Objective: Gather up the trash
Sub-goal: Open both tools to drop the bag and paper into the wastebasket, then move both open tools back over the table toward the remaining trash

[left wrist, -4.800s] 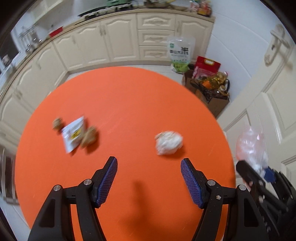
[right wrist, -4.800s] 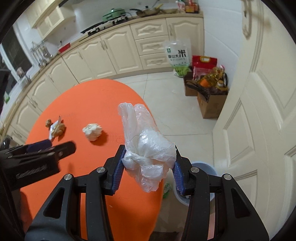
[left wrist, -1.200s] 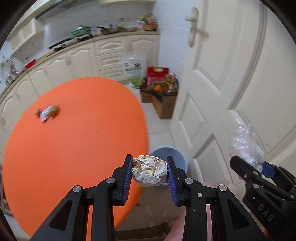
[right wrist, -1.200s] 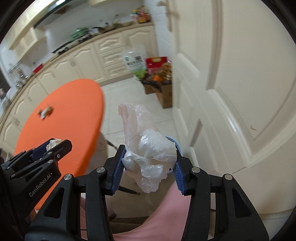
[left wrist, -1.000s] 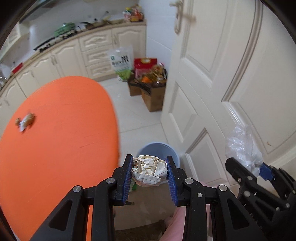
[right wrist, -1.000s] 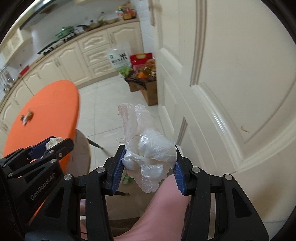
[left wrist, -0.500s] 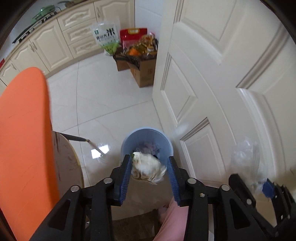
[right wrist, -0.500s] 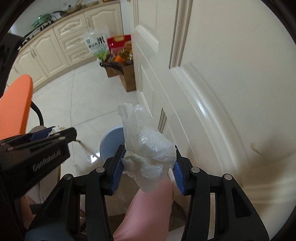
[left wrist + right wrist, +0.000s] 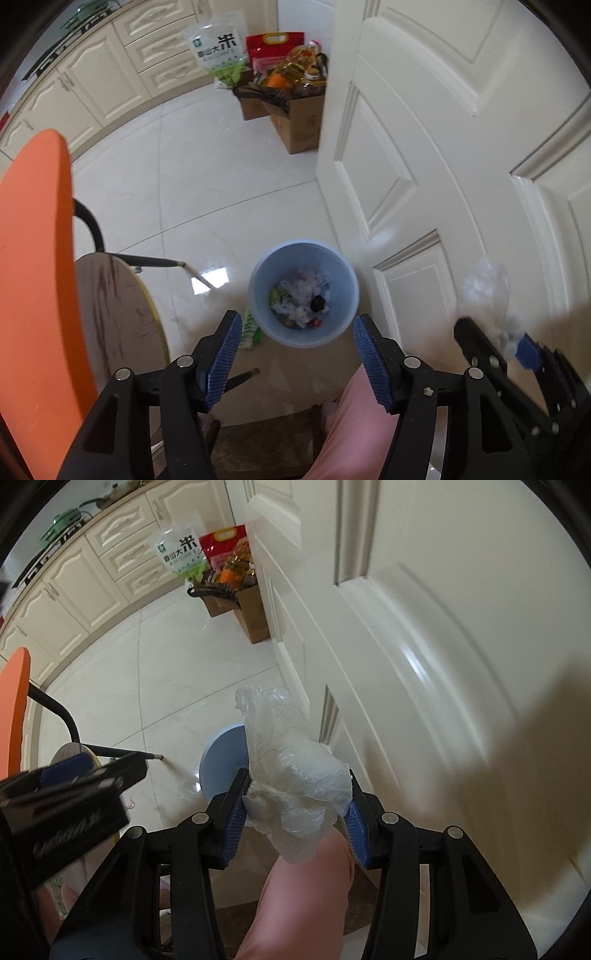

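Note:
A light blue trash bin (image 9: 258, 295) stands on the floor beside the door, with mixed trash (image 9: 301, 299) inside. My left gripper (image 9: 297, 349) is open and empty, held above the bin's near rim. My right gripper (image 9: 295, 812) is shut on a crumpled clear plastic bag (image 9: 291, 771) and holds it above the bin (image 9: 221, 760), which the bag partly hides. The bag also shows blurred in the left wrist view (image 9: 484, 288).
The orange round table (image 9: 33, 280) is at the left, with a chair (image 9: 118, 314) under its edge. A white panelled door (image 9: 443, 147) fills the right. A cardboard box of groceries (image 9: 295, 118) and a rice bag (image 9: 218, 48) stand by the cabinets. A pink-clad leg (image 9: 306, 893) is below.
My left gripper has opened and the crumpled paper ball has dropped into the bin. Both grippers have swung from the table to over the bin. The right still holds the bag.

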Action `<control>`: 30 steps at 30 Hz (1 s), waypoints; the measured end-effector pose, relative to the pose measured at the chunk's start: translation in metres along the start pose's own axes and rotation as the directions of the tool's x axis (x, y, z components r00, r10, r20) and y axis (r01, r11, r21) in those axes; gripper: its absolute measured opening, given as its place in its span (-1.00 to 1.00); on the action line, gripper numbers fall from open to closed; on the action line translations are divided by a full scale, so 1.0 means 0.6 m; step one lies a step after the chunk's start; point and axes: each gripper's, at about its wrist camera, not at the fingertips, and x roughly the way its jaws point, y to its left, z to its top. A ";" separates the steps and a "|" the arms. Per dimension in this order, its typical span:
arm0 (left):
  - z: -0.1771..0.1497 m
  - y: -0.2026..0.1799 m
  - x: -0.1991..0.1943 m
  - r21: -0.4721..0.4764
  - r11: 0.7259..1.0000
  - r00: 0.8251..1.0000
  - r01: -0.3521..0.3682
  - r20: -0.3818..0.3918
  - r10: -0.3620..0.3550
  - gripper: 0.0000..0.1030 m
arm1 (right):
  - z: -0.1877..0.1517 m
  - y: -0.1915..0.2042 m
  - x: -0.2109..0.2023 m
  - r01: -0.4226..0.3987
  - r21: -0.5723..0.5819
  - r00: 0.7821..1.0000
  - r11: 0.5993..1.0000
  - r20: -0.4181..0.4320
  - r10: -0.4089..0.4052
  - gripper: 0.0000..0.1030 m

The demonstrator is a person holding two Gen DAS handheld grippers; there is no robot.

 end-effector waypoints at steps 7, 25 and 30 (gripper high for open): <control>-0.031 -0.008 -0.039 0.005 0.998 0.996 -0.068 0.052 0.068 0.27 | 0.031 0.024 0.026 -0.079 -0.014 0.997 0.997 -0.014 0.078 -0.12; -0.061 0.004 -0.054 -0.041 0.996 0.995 -0.076 0.057 0.078 0.28 | 0.056 0.049 0.030 -0.160 -0.032 0.987 0.987 -0.036 0.159 0.07; -0.066 0.009 -0.069 -0.026 0.998 0.995 -0.060 0.073 0.062 0.28 | 0.056 0.042 0.021 -0.157 -0.019 0.987 0.987 -0.024 0.156 0.09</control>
